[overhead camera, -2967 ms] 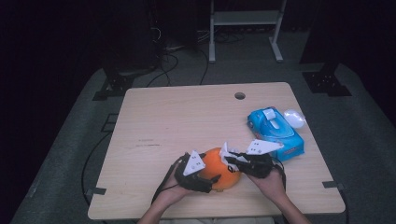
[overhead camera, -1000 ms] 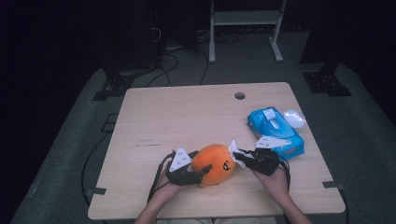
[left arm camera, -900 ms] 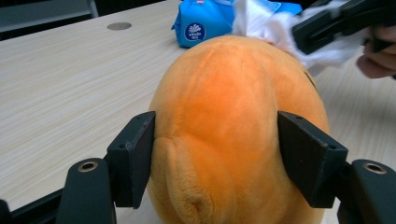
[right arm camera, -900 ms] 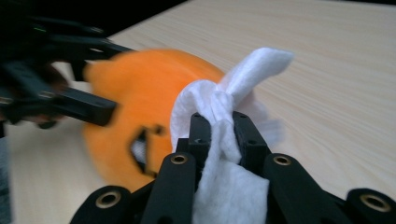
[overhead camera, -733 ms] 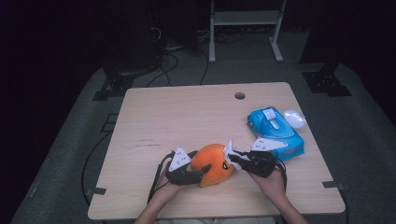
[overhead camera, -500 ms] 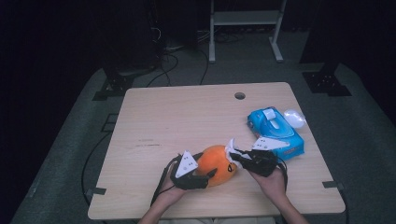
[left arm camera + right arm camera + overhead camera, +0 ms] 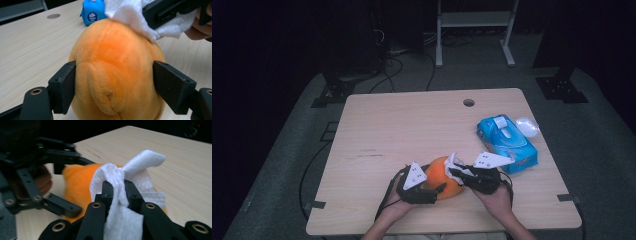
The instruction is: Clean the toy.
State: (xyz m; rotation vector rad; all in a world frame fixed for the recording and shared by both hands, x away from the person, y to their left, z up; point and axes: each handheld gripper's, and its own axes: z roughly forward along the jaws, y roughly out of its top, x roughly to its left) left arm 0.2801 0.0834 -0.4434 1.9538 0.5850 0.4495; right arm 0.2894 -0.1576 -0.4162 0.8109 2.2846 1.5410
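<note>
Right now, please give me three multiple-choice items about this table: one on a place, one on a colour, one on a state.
1. Where does the blue wipes pack lie?
A. right part of the table
B. left part
C. on the floor

2. What colour is the plush toy?
A. green
B. orange
C. white

3. What does the right gripper hold?
A. nothing
B. a pen
C. a white wipe

Key: 1 A, the high view shows it right of the toy; 2 B, orange plush in both gripper views; 3 C, the fingers pinch the wipe.
</note>
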